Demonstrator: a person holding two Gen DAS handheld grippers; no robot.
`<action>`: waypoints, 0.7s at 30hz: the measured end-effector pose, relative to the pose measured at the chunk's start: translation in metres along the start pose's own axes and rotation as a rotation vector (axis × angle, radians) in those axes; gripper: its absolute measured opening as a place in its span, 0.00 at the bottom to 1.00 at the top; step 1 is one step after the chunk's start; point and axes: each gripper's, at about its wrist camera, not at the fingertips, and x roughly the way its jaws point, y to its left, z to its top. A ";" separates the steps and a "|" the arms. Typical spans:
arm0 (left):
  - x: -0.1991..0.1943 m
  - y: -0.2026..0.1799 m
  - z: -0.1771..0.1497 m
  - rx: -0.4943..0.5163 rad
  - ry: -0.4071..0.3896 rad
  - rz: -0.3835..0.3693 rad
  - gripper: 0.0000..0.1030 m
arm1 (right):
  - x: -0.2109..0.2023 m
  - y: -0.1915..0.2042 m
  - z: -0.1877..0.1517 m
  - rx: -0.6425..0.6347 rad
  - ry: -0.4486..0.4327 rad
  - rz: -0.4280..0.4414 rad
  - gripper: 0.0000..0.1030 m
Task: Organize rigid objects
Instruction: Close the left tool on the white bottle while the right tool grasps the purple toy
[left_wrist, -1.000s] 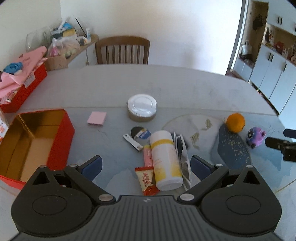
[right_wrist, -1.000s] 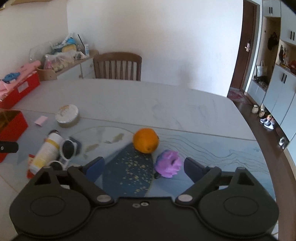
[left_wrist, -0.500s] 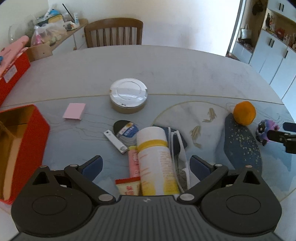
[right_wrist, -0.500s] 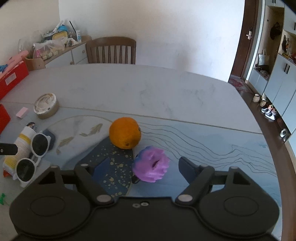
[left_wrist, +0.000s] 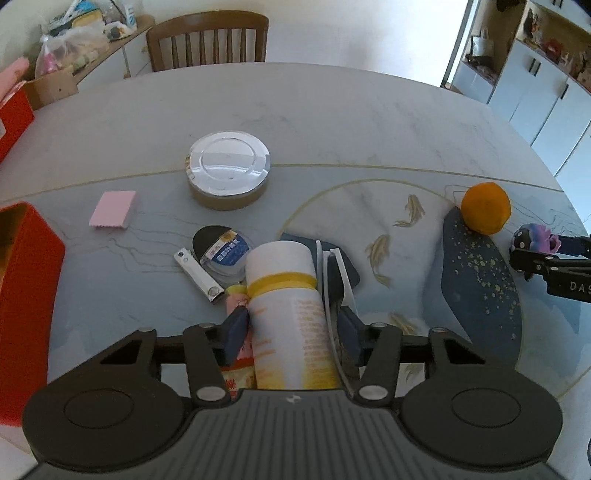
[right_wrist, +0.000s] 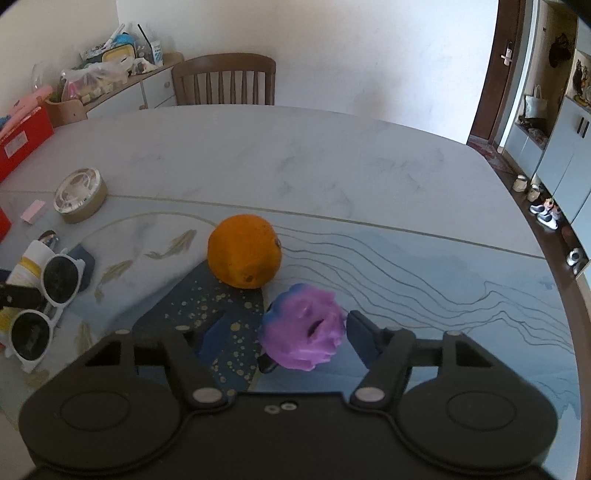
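Left wrist view: left gripper (left_wrist: 291, 332) low over the table (left_wrist: 332, 122), jaws closing, with the white-and-yellow bottle (left_wrist: 288, 314) lying on its side between them; the left pad touches the bottle's flank, the right pad sits against the white sunglasses (left_wrist: 334, 291) that lie pressed along the bottle's right side, so a firm grasp is not yet evident. A pink wrapper (left_wrist: 236, 302) and a red snack packet (left_wrist: 238, 380) lie beneath and left of the bottle. Just beyond: a nail clipper (left_wrist: 199, 271), a small round packet with a blue label (left_wrist: 221, 249), a pink pad of notes (left_wrist: 113, 215), a round tin with a silver lid (left_wrist: 228, 168). Red box (left_wrist: 29, 295) at the left edge, open. Orange (left_wrist: 485, 208) at right, on the edge of a dark speckled patch. Right wrist view: right gripper (right_wrist: 284, 336) tilted down at the table, jaws closing around the purple toy (right_wrist: 303, 328); the right pad is just touching or nearly touching it, the left pad stands apart from it, so the toy rests ungripped on the table. The orange sits just behind the toy. The sunglasses and bottle lie far left, the tin beyond them. Wooden chair (right_wrist: 225, 79) at the far side of the table.
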 end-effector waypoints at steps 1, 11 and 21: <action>0.001 0.000 0.001 -0.001 0.001 -0.003 0.46 | 0.001 0.000 0.000 -0.002 0.002 -0.003 0.61; 0.000 0.000 0.000 0.003 0.008 0.009 0.44 | 0.003 -0.002 -0.001 0.004 0.003 -0.036 0.50; -0.019 0.010 -0.006 -0.035 -0.020 -0.013 0.44 | -0.027 0.007 -0.001 0.002 -0.043 -0.009 0.50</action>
